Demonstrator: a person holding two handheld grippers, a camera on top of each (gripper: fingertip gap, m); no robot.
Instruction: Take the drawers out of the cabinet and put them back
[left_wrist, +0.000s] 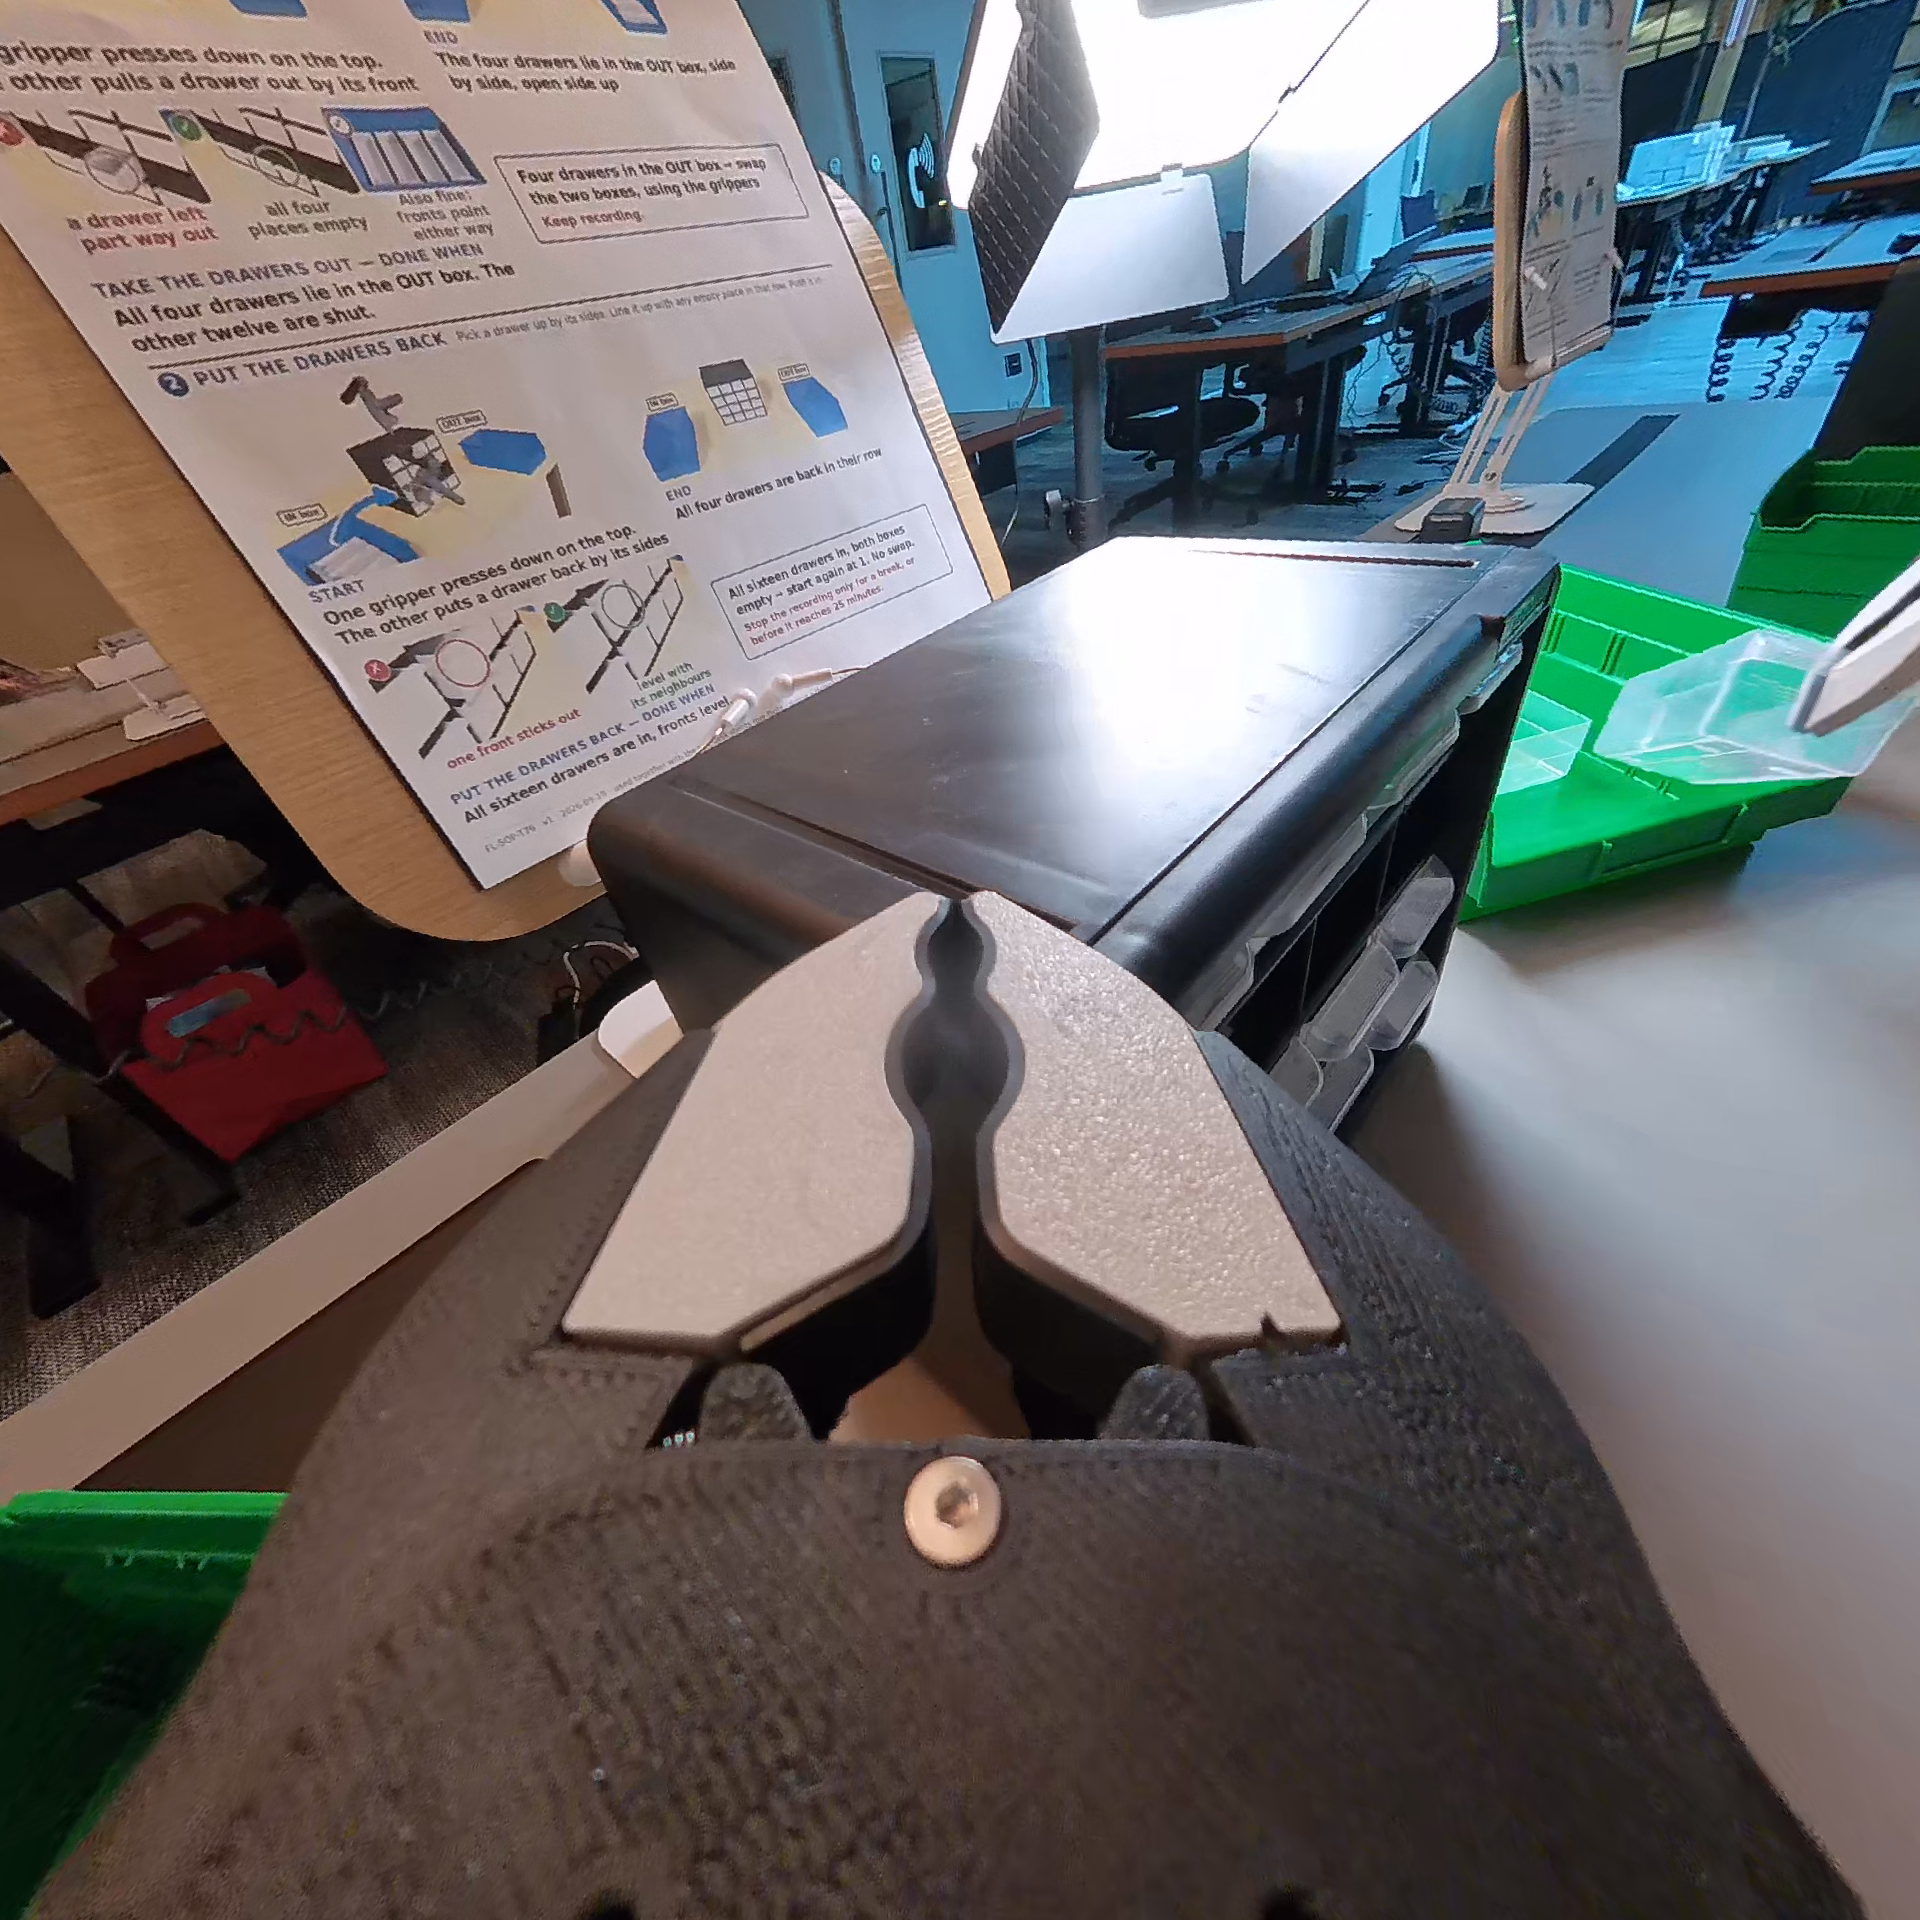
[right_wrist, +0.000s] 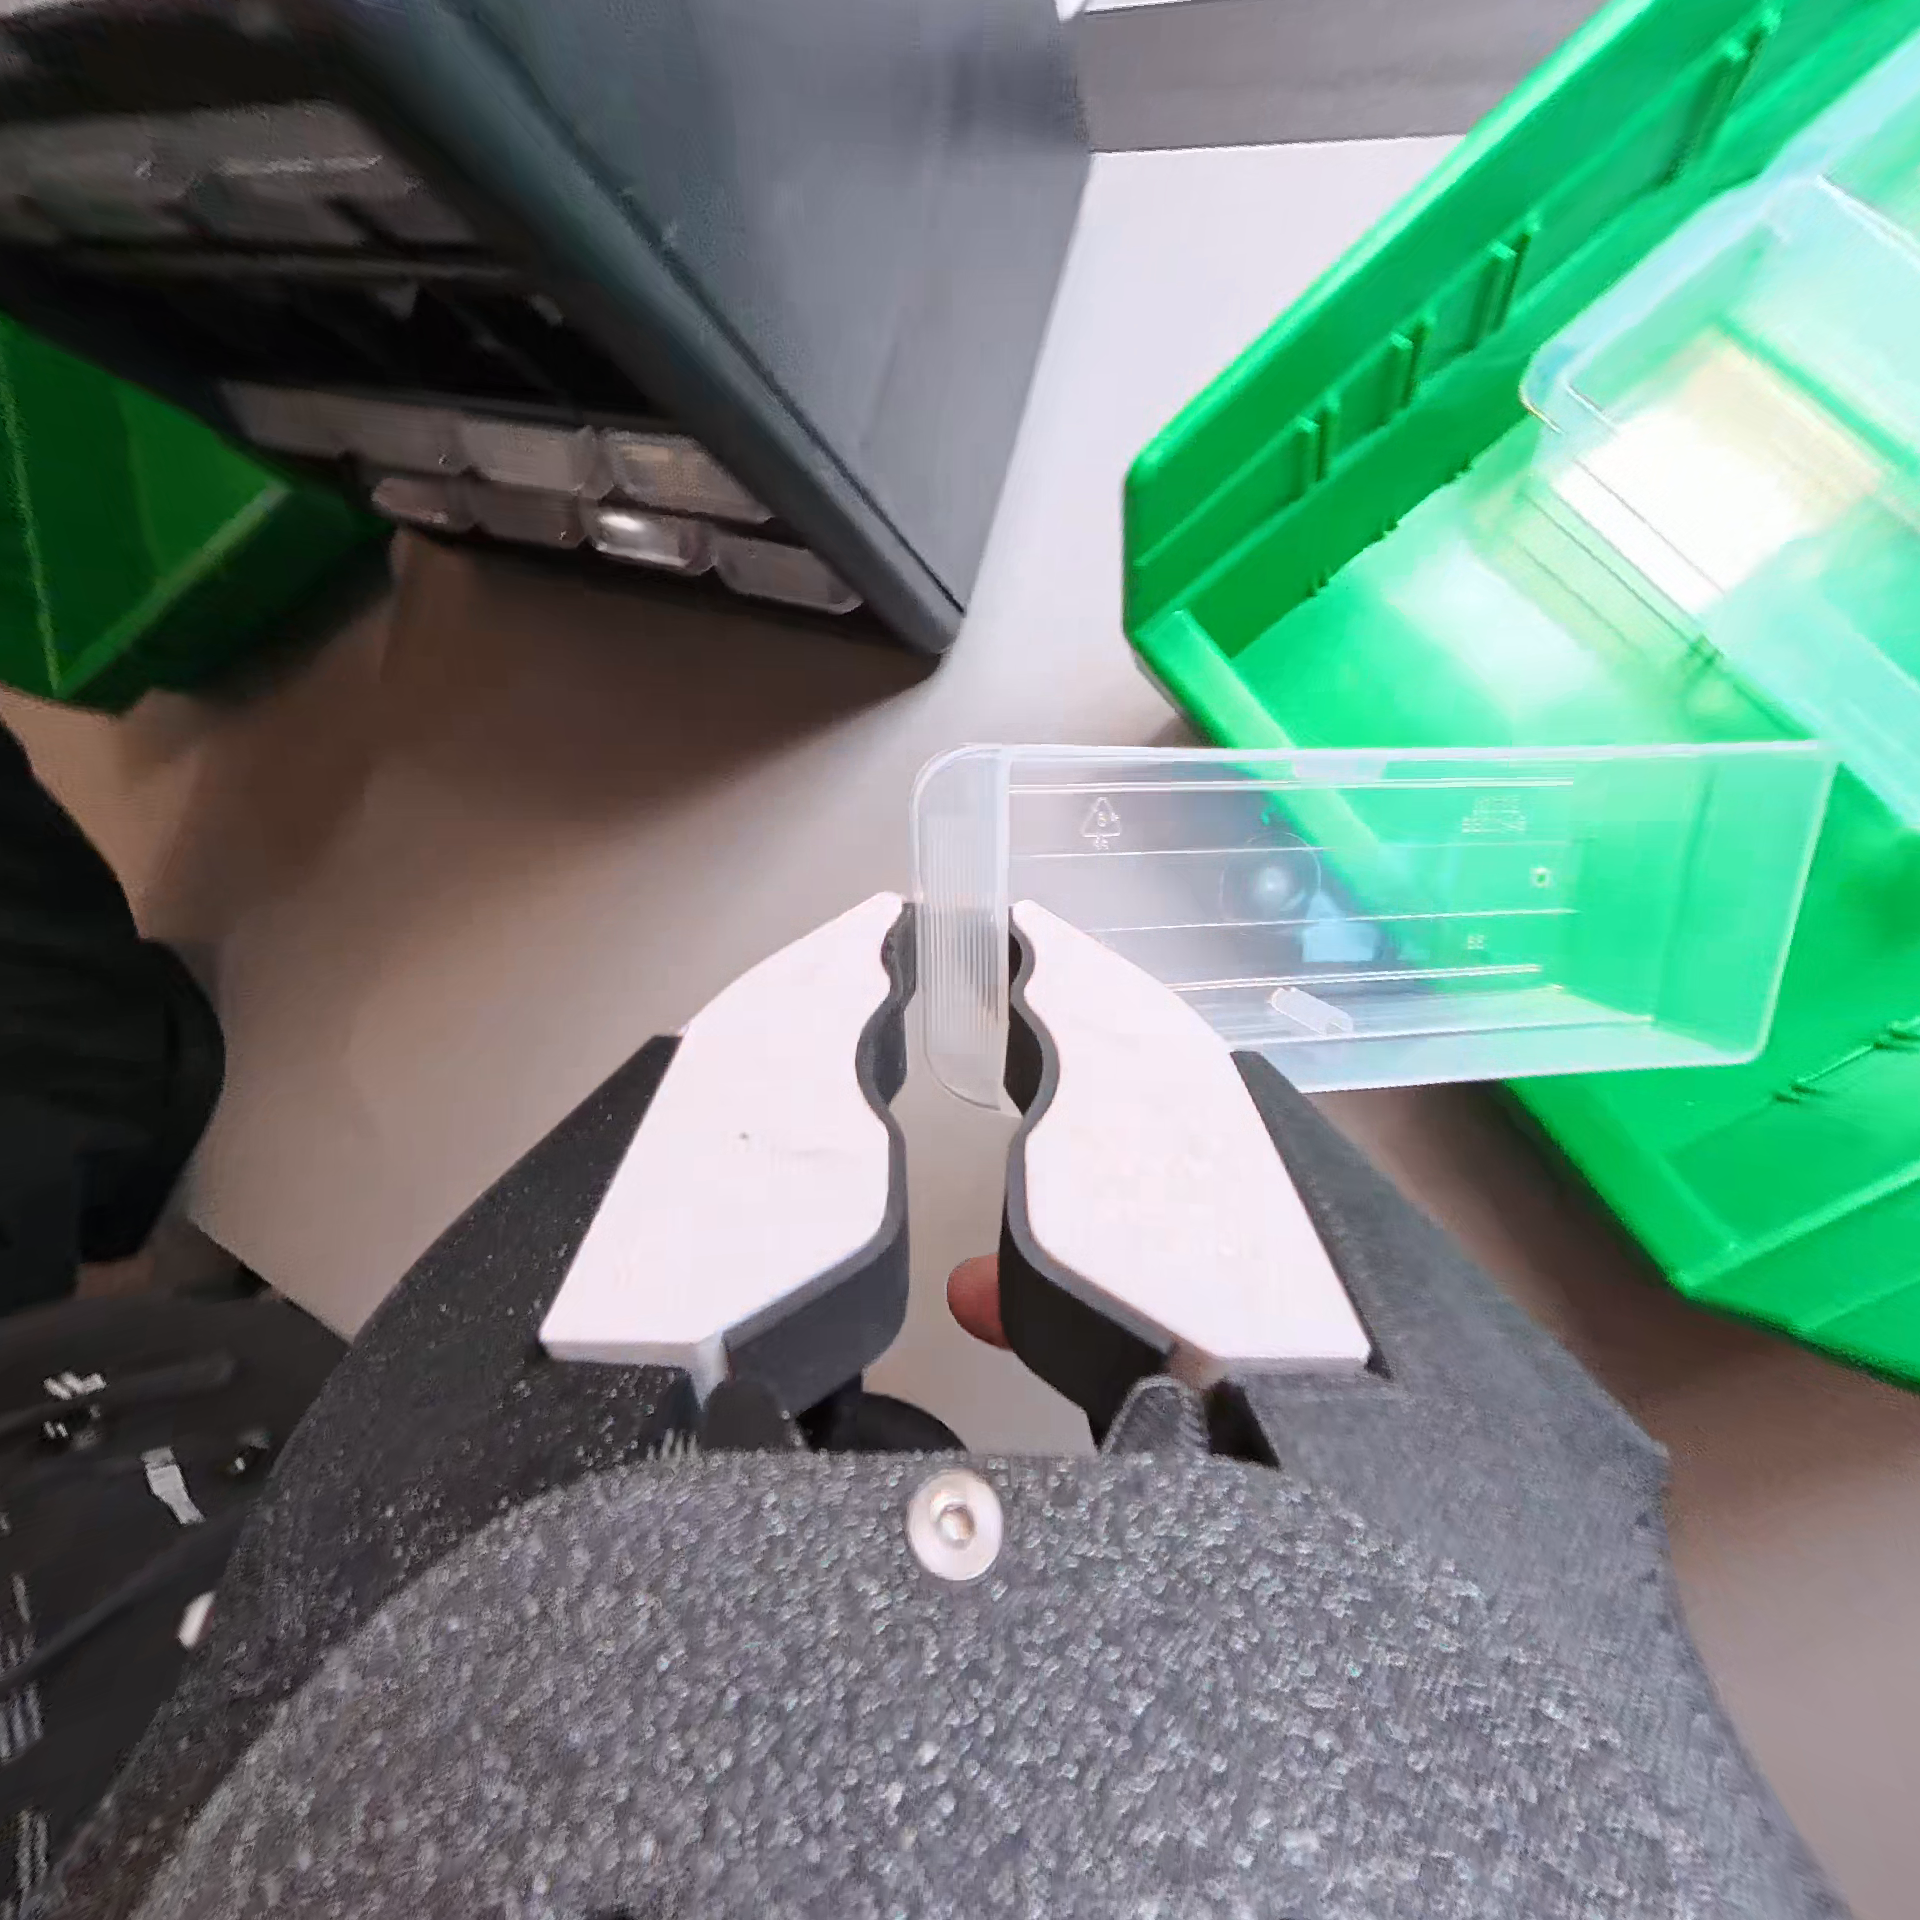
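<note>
The left gripper (left_wrist: 958, 914) has its jaws pressed together with nothing between them, the tips resting at the near top edge of the black cabinet (left_wrist: 1091, 717). Ahead of those jaws and to their right, the cabinet's front shows clear drawers in the lower rows and some dark empty slots.

The right gripper (right_wrist: 958, 920) has its jaws narrowly parted and clamped on the ribbed front tab of a clear drawer (right_wrist: 1382, 904). The drawer sticks out sideways to the right of the jaws, held in the air above the grey bench (right_wrist: 582, 831) and the near edge of a green bin (right_wrist: 1299, 436). More clear drawers (right_wrist: 1714, 436) lie in that bin, beyond the jaws to the right. The cabinet stands to the jaws' upper left, blurred. Another green bin (right_wrist: 125, 540) sits at the far left.
</note>
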